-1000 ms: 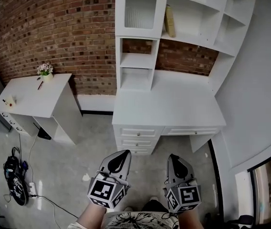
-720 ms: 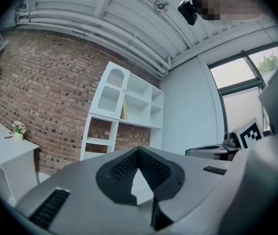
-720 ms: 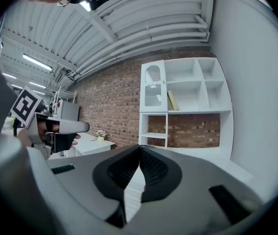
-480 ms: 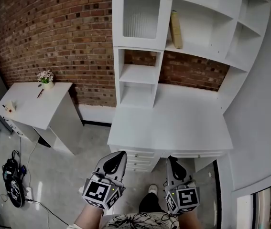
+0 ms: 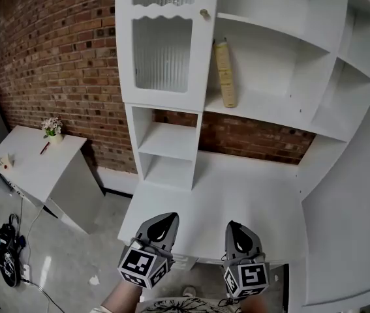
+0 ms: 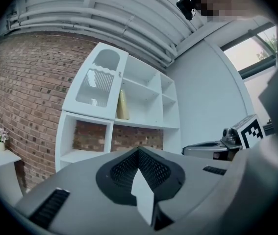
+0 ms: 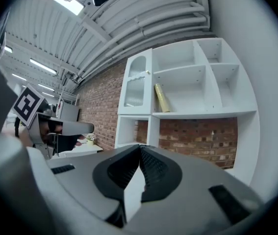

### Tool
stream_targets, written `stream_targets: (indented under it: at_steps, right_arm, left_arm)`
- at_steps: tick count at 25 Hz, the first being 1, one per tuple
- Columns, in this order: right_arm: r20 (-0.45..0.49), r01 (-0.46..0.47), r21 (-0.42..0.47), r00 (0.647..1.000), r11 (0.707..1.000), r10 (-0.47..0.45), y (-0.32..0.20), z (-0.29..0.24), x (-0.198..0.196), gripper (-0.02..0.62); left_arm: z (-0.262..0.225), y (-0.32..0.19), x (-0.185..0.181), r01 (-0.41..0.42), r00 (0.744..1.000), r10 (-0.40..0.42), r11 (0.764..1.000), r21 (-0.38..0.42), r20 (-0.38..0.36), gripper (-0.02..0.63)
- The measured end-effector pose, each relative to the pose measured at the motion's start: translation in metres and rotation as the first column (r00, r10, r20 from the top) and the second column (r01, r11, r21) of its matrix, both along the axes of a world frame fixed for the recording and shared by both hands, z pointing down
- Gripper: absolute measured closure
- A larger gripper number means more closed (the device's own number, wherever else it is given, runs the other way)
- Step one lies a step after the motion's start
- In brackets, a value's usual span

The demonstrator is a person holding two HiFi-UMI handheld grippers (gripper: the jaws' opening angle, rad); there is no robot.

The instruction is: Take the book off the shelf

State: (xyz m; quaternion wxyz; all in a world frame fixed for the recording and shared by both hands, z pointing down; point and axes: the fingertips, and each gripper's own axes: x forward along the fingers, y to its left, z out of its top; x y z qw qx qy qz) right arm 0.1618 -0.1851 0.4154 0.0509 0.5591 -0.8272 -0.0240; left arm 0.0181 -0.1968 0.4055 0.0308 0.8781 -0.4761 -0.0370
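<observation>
A yellowish book [image 5: 224, 73] leans upright on the white shelf [image 5: 263, 106] of the hutch, just right of the glass-door cabinet; it also shows as the book [image 6: 122, 105] and the book [image 7: 162, 98] in the two gripper views. My left gripper [image 5: 166, 220] and right gripper [image 5: 235, 227] hover side by side over the desk's near edge, far below the book. Both are shut with nothing between the jaws, as seen at the left gripper [image 6: 138, 151] and the right gripper [image 7: 139, 148].
A white desk top [image 5: 237, 201] lies under the hutch. A glass-door cabinet [image 5: 163, 44] stands left of the book, with open cubbies [image 5: 171, 155] beneath. A second white desk [image 5: 34, 162] with a small flower pot [image 5: 52, 128] stands left. Brick wall behind; white wall at right.
The view has closed in on the hutch: both grippers came forward from above the floor to over the desk's front edge. The book now appears larger and nearer.
</observation>
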Motion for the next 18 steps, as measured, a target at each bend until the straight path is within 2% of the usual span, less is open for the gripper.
stream_targets:
  at_steps: [4,8,13,18]
  right_arm:
    - [-0.008,-0.001,0.006,1.000,1.000,0.001,-0.044,-0.008,0.027,0.589]
    - [-0.013,-0.018,0.015,1.000,1.000,0.018,-0.081,-0.015,0.039,0.589]
    - [-0.013,-0.041,0.052,0.999,0.998,0.042,-0.121,-0.034,0.036,0.589]
    - [-0.006,-0.063,0.081,0.998,0.995,0.063,-0.155,-0.050,0.022,0.589]
  left_arm:
    - [0.004,-0.036,0.027,0.004,1.000,-0.003,1.000,-0.016,0.029,0.594]
    - [0.003,-0.068,0.034,0.008,0.999,-0.007,1.000,-0.022,0.053,0.594]
    - [-0.014,-0.106,0.026,0.011,0.999,-0.012,1.000,0.015,0.050,0.594]
    - [-0.025,-0.143,0.019,-0.001,0.997,-0.002,0.999,0.044,0.080,0.594]
